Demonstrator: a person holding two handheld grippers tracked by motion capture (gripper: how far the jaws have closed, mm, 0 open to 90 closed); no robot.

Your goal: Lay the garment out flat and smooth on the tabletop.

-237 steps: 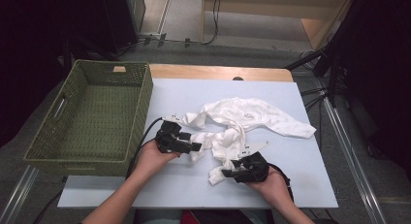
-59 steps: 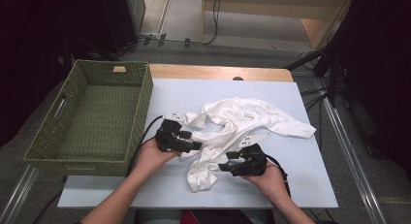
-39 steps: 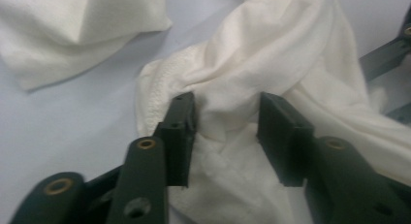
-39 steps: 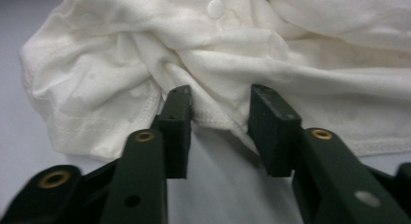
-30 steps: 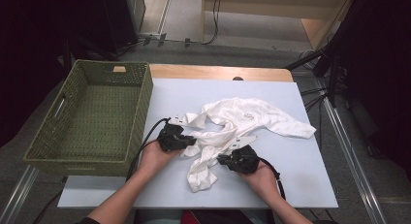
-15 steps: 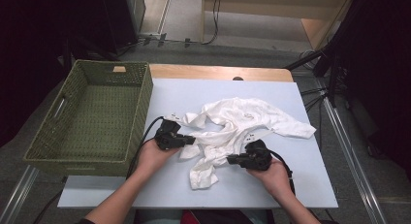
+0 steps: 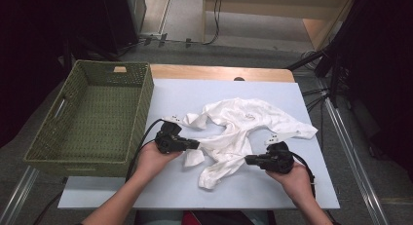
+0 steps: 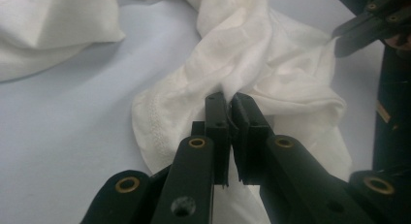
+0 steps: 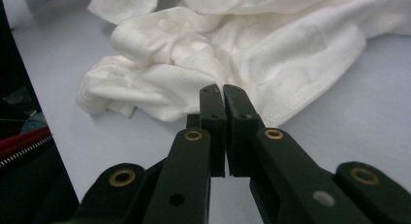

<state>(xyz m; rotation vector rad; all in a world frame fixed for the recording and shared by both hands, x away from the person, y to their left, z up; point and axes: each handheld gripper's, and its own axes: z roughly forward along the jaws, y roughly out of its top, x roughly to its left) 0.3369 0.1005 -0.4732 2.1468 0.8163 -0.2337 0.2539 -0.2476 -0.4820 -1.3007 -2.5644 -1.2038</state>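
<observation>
Pinched at a fold by the left gripper (image 8: pixel 227 105), white shirt (image 7: pixel 243 130) crumpled mid-counter (image 7: pixel 195 186); right gripper (image 9: pixel 224 95) pulled back right, fingers together, empty. Likely regrasp next for spreading or folding.

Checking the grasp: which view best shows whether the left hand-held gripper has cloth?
The left gripper view: the left hand-held gripper pinches a fold of the white garment. The high view shows it small; the right gripper view gives only the garment.
</observation>
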